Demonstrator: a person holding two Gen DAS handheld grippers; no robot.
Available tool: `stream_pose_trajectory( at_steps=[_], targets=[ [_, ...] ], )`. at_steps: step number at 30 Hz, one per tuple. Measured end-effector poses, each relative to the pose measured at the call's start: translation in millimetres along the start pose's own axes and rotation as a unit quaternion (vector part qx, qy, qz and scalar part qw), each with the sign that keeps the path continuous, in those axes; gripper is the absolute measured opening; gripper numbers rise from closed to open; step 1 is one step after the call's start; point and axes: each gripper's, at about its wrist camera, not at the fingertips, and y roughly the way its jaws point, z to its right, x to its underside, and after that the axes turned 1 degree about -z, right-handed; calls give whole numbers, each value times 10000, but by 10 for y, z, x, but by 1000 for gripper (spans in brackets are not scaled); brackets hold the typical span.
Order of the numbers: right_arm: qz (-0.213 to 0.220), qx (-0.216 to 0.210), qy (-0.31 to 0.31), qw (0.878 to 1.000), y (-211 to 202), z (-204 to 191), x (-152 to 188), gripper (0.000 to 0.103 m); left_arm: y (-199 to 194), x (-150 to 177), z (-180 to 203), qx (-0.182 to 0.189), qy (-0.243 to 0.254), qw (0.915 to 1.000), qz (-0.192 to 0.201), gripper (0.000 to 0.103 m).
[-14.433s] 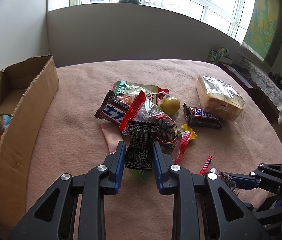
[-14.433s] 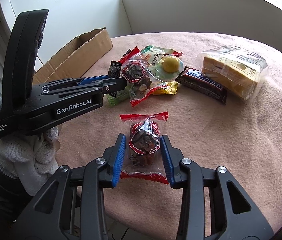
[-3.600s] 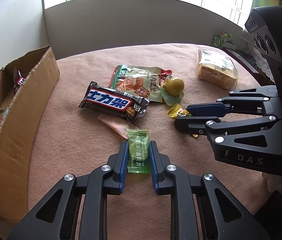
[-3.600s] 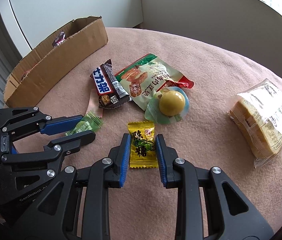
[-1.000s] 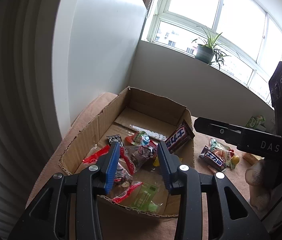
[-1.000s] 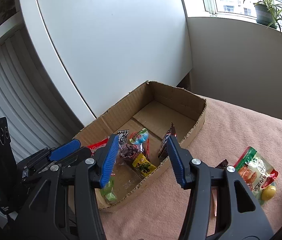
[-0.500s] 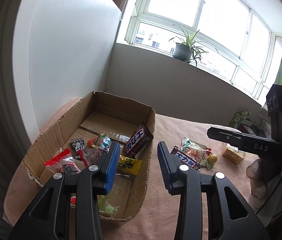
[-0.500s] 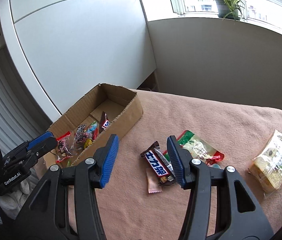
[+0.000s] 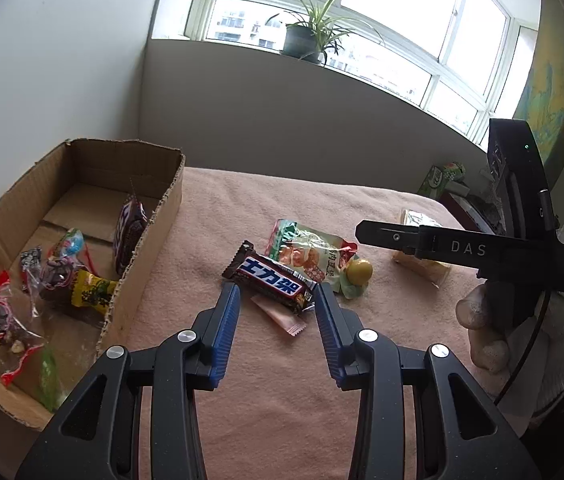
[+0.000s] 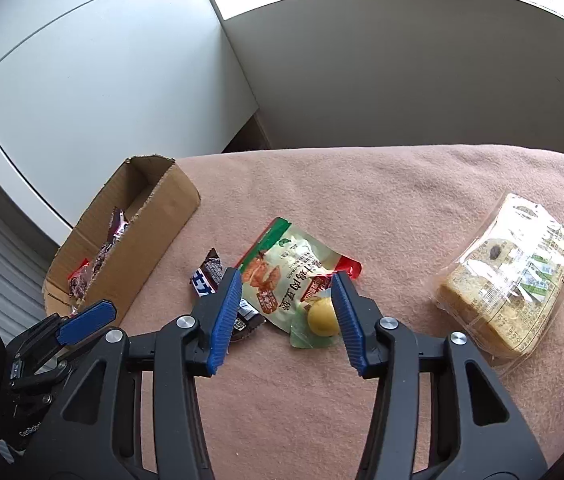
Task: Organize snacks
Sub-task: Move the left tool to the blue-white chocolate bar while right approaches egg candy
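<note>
Jaws of the left gripper stand apart and empty, hanging above the dark chocolate bar without touching it. Jaws of the right gripper are closing slightly but grip nothing; the green-and-white snack pouch and the yellow jelly cup lie on the blanket below the gap, no pad on either.

Progress: the cardboard box at the left edge of the table already holds several wrapped sweets and 1 chocolate bar leaning against its wall, so a good share looks done.

Left on the pink blanket: 5 items. The dark bar, a small pink sachet partly under it, the pouch, the jelly cup just beside the pouch, and the wrapped cake slice well apart to the right.

Judgement: each gripper seems lined up for a fresh pick, left on the bar, right on pouch or cup.
</note>
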Motion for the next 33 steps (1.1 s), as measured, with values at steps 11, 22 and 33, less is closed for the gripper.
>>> stream_pose_trajectory(
  at_steps=[11,22,33],
  targets=[
    [-276,7,211,9994,122,210,104,48,491,-62,48,-277,-365,9973,-582,38],
    [-397,-89,519,9978,178,380,86,48,869,-197,12,-452,-565,9925,-987,38],
    [-478,-111,613,9969,294,278,69,48,904,-156,163,-591,-283,9935,-932,40]
  ],
)
